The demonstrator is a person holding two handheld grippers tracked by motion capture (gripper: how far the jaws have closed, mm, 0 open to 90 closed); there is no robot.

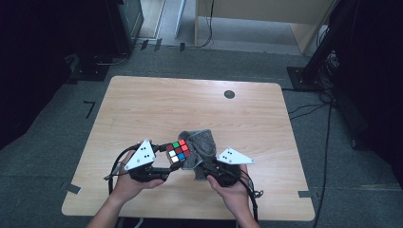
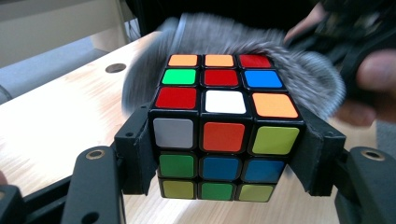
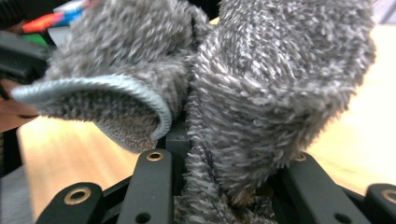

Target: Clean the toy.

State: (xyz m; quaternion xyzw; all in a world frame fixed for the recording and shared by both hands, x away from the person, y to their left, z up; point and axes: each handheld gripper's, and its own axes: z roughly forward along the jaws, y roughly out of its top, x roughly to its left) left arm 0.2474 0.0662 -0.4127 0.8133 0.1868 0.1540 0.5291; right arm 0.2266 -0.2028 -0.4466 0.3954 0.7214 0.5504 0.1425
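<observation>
- My left claw [image 2: 224, 154] clamps the puzzle cube [image 2: 223, 135] between its two black jaws; one jaw presses on each side face, and the cube sits square and upright between them, raised off the table [image 1: 142, 109]
- Seen from above, that same cube [image 1: 177, 152] sits just ahead of my left claw [image 1: 164, 159], near the front middle of the table; its top shows red, green, white and blue squares
- My right claw [image 3: 219, 186] is closed on a grey fluffy cloth [image 3: 261, 93]; the cloth is bunched between the jaws and billows up above them, with a hemmed edge curling out to one side
- From above, the cloth [image 1: 199, 145] lies against the cube's far right side, touching it; my right claw [image 1: 209, 171] holds it just beside the cube
- In the left gripper view the cloth [image 2: 299, 70] wraps round behind the cube's back edge; my right hand [image 2: 369, 84] shows beyond it
</observation>
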